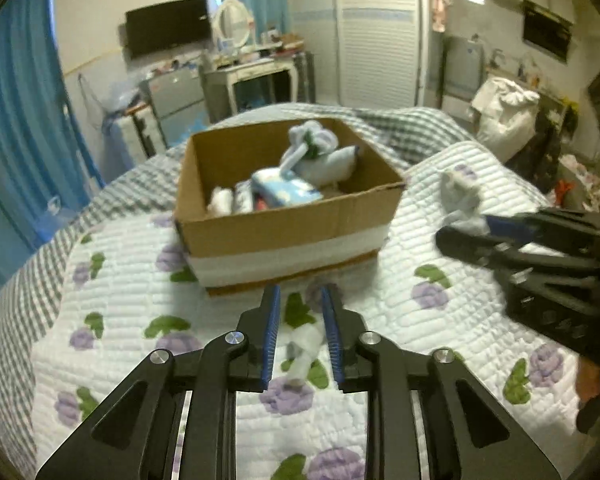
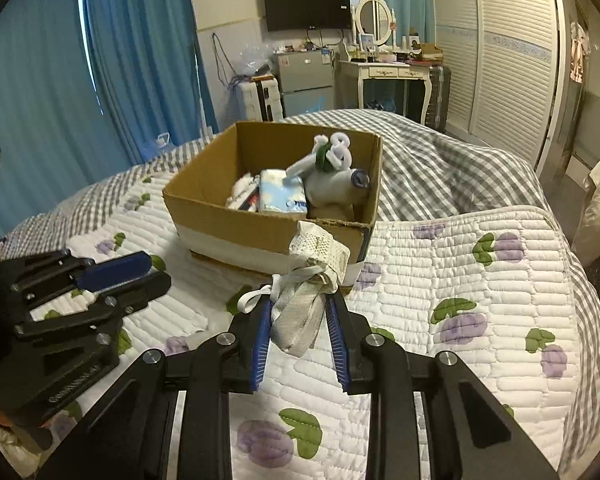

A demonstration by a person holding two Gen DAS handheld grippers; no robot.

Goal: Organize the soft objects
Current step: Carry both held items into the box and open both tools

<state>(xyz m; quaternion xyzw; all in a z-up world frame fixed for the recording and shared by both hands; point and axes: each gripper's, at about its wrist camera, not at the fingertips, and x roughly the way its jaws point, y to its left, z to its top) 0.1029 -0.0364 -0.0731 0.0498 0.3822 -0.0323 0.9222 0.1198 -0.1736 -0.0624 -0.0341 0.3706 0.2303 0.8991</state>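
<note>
Nearest, just in front of the open brown cardboard box (image 2: 268, 216), the right gripper (image 2: 298, 334) is clamping a crumpled white-and-grey cloth bundle with a mesh top (image 2: 308, 304), its long axis pointing up toward the box's near wall. Beside it, the left gripper (image 1: 300, 332) is pinching a small white fabric scrap (image 1: 306, 344), dangling downward above the floral quilt (image 1: 380, 320). Both are looking light, limp and unbreakable, so gripping mid-bundle is probably suiting them; beyond, the box is already holding plush and packets.

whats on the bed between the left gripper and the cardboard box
Only bare floral quilt lies between the left gripper and the cardboard box, as the left wrist view shows. A small white cloth sits between its jaws.
</note>
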